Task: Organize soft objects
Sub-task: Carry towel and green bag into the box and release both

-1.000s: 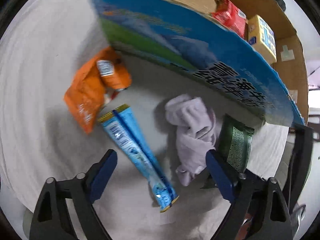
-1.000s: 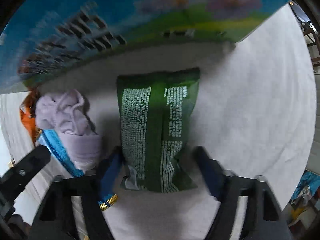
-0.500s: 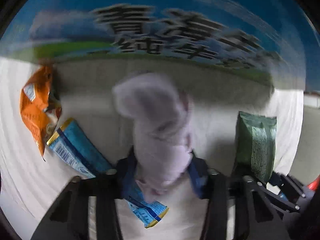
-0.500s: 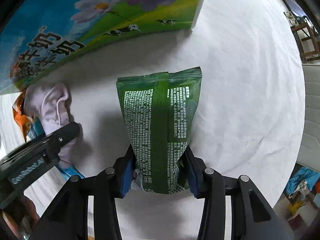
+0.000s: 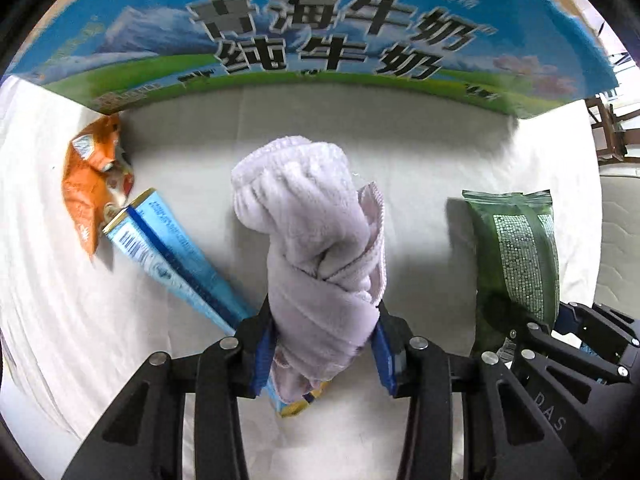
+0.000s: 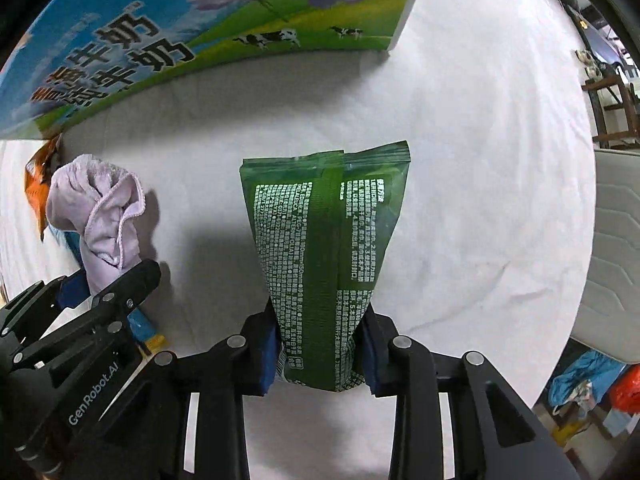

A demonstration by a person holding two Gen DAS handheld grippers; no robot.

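Lilac terry cloth fills the left tool [image 5: 324,354]: its blue-padded fingers [image 5: 262,354] are drawn in close on the lower end of the rolled lilac towel [image 5: 316,232], which stands up from the grip, raised above the white surface [image 5: 420,168]. Under the towel a long blue packet [image 5: 176,256] lies flat, running beneath the tool, and an orange snack bag [image 5: 90,184] lies at its far end, beside the milk carton box [image 5: 320,28]. The right tool [image 6: 322,354] is likewise closed narrow, pinching the bottom of the green pouch [image 6: 326,240]; the pouch rises upright from between the fingers, printed back facing the camera. The two tools are side by side, towel to the left of the pouch. The box stands beyond both; only its printed wall shows, so its contents cannot be told.
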